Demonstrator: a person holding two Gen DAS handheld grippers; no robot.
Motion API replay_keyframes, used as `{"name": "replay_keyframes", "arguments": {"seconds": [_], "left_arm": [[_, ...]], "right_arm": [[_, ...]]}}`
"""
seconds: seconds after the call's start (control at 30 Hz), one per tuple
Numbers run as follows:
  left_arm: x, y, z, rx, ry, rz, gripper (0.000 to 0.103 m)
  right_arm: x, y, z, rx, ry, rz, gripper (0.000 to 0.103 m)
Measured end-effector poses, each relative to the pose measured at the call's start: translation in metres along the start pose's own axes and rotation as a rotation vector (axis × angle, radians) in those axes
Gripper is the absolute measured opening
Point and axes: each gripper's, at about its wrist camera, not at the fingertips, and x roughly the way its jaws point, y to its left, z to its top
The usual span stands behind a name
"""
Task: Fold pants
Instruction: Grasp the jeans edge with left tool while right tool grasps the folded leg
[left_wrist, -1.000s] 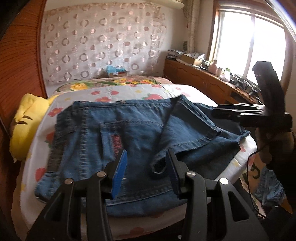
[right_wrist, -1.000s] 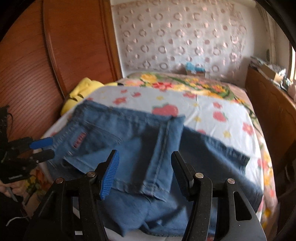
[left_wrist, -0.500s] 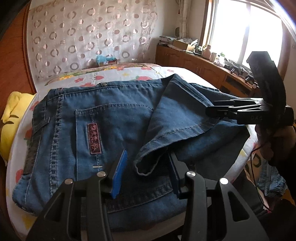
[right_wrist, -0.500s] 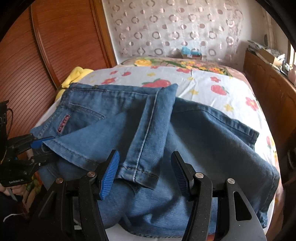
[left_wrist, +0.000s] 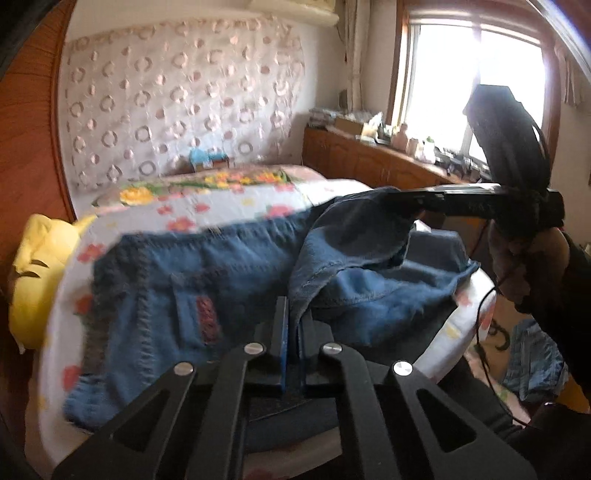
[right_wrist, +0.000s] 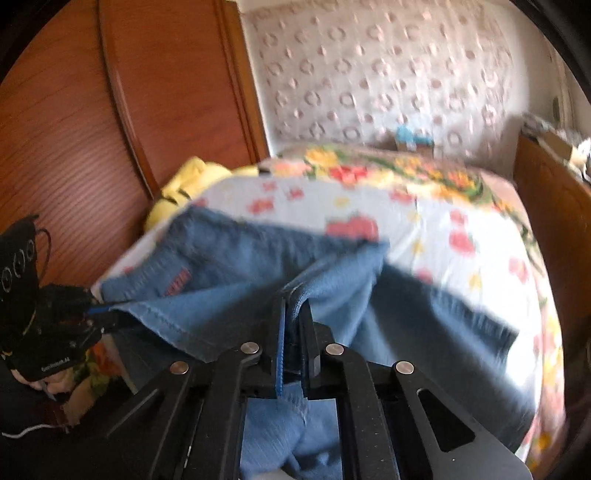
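Note:
Blue denim pants (left_wrist: 229, 280) lie on the flowered bed, with a red label on the back pocket. The leg end is folded over the seat. My left gripper (left_wrist: 293, 325) is shut on one corner of the leg hem and lifts it. My right gripper (right_wrist: 293, 314) is shut on the other hem corner (right_wrist: 325, 280). In the left wrist view the right gripper (left_wrist: 410, 206) pinches the cloth at the right. In the right wrist view the left gripper (right_wrist: 99, 314) pinches the hem at the far left. The hem hangs stretched between them.
The bed's flowered sheet (right_wrist: 424, 206) extends beyond the pants. A yellow plush pillow (left_wrist: 37, 266) lies at the left edge by the wooden headboard (right_wrist: 110, 129). A wooden cabinet (left_wrist: 369, 162) with clutter runs under the window. More denim (left_wrist: 535, 362) lies on the floor at the right.
Both grippers have closed on the leg hem, one at each corner, and raised it off the pants. Both views have pulled back and are motion-blurred.

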Motion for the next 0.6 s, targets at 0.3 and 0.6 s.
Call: {"name": "replay_keyframes", "arguments": {"seconds": [0.3,0.6], "left_arm": [[-0.059,0.037,0.008,-0.055,-0.084,0.075,0.001],[-0.061,0.075,-0.016,-0.117,-0.053,0.132,0.000]], "right_arm": [[0.007,0.055,0.075,-0.096,-0.074,0.073,0.003],[0.081,0.107,0.108,-0.151,0.009,0.107,0.003]]}}
